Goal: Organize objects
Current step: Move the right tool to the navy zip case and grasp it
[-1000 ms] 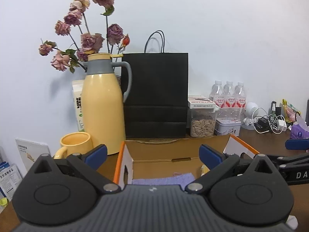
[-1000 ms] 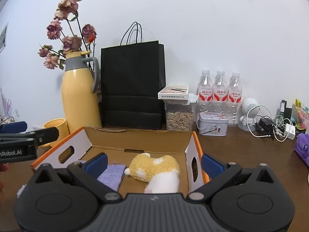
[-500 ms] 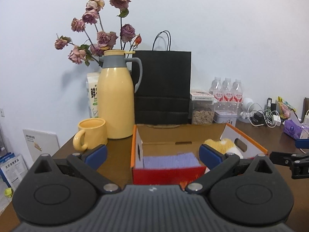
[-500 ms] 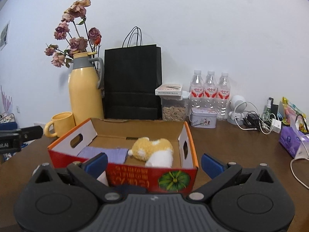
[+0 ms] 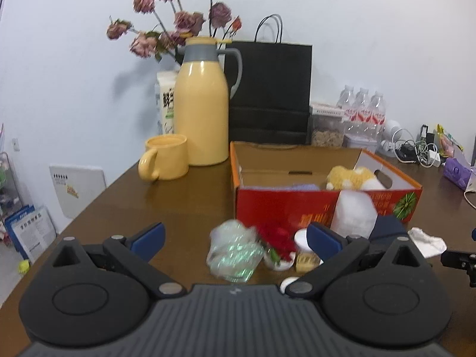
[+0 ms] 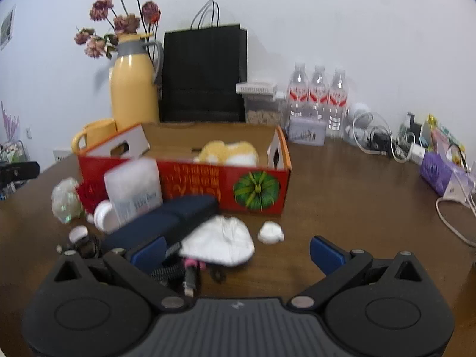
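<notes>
Red cardboard box (image 6: 190,184) with orange edges sits on the brown wooden table (image 6: 342,196), small things piled near it.
A yellow and white fluffy toy (image 6: 229,153) lies inside the box. Near its front are a clear plastic tub (image 6: 134,189), a dark blue pouch (image 6: 166,220) and a white crumpled cloth (image 6: 220,241). The left gripper (image 5: 235,236) and right gripper (image 6: 238,251) both have fingers wide apart, holding nothing.

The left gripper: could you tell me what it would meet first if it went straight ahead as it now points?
Probably the crinkled clear plastic wrap, which lies on the table between the open fingers of the left gripper. The red box stands behind it; depth is uncertain.
</notes>
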Demonstrator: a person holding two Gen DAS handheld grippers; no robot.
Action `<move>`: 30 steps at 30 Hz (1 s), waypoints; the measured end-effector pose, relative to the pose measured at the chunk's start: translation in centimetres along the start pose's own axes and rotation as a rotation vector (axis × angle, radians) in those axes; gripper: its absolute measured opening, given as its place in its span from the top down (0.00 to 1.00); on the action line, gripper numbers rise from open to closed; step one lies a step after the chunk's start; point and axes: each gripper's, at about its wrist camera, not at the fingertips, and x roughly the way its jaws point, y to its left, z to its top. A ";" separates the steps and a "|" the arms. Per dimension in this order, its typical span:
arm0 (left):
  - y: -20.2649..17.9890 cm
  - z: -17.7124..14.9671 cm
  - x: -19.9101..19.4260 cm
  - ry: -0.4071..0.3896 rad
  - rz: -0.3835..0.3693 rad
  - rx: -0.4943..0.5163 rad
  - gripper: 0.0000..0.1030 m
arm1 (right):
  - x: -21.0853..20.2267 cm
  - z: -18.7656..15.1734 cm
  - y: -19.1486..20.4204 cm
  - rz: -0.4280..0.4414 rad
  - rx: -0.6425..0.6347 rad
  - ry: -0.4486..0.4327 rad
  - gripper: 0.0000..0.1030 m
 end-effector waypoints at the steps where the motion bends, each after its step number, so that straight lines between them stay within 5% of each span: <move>1: 0.2 -0.2 0.0 0.007 0.001 -0.003 0.00 | 0.1 -0.2 -0.1 -0.002 0.004 0.006 0.00; 13: 0.5 -0.9 0.3 0.037 0.012 -0.019 0.00 | 1.9 -0.3 -0.2 0.013 -0.007 0.041 0.00; 23: 1.0 -0.6 0.3 0.034 0.023 -0.038 0.00 | 2.0 2.7 1.6 0.072 0.005 -0.016 0.00; 30: 2.3 -1.1 0.2 0.048 0.036 -0.071 0.00 | 5.7 4.9 6.0 0.099 -0.051 0.086 0.00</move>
